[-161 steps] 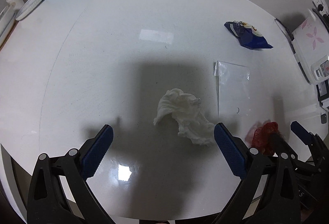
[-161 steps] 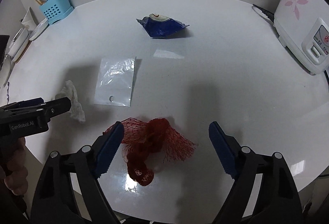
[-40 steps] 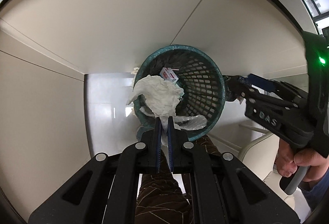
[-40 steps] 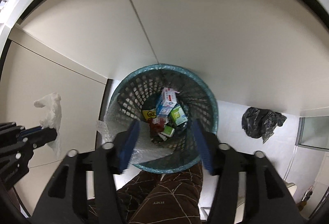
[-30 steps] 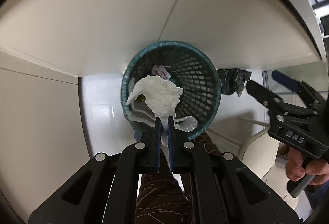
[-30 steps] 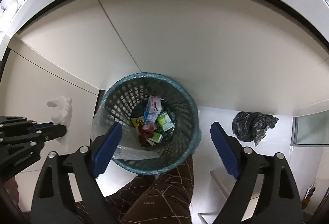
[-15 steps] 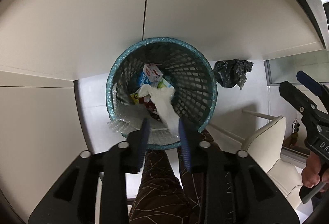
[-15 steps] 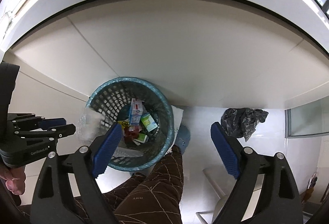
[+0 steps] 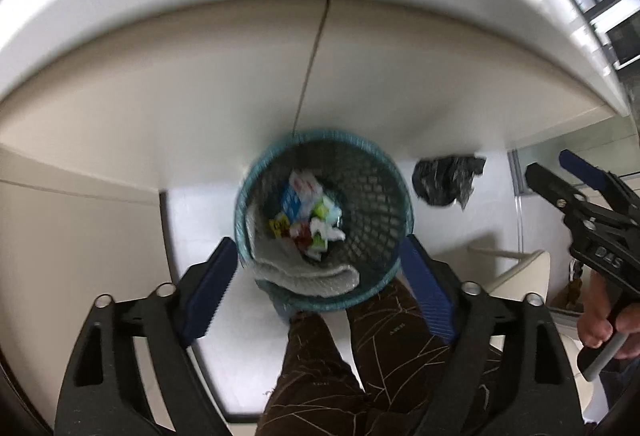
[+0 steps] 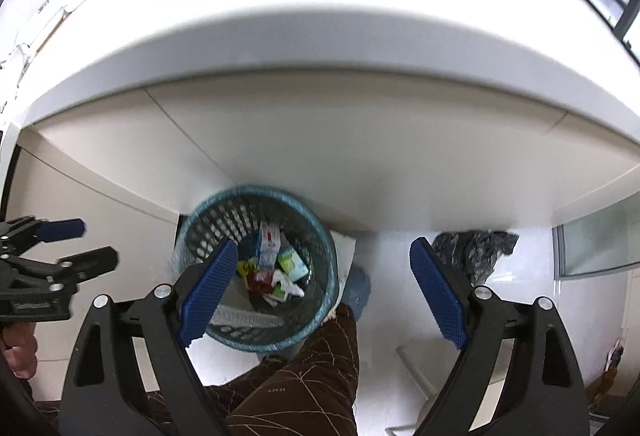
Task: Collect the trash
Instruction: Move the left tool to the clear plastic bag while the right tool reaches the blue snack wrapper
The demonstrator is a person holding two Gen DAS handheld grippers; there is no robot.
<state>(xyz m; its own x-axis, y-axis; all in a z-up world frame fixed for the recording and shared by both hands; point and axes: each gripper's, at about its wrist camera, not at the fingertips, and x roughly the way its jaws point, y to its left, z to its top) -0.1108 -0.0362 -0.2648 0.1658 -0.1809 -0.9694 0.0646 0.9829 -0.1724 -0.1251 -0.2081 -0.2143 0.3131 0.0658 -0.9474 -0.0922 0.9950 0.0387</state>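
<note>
— Trash (image 9: 310, 224), where is it?
— Lower middle of the frame, in the teal basket (image 9: 372, 171) on the floor: cartons, a white tissue (image 9: 326, 232).
— And the grippers?
— Left gripper (image 9: 320, 292) jaws wide apart, empty. Right gripper (image 10: 324, 296) likewise. A black bag (image 9: 446, 179) lies right of the basket.

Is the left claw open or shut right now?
Open. The left claw shows its two blue pads spread wide either side of the teal basket, nothing between them.

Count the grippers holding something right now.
0. The left gripper hangs open above the teal wastebasket; the right gripper is open too, beside it.
</note>
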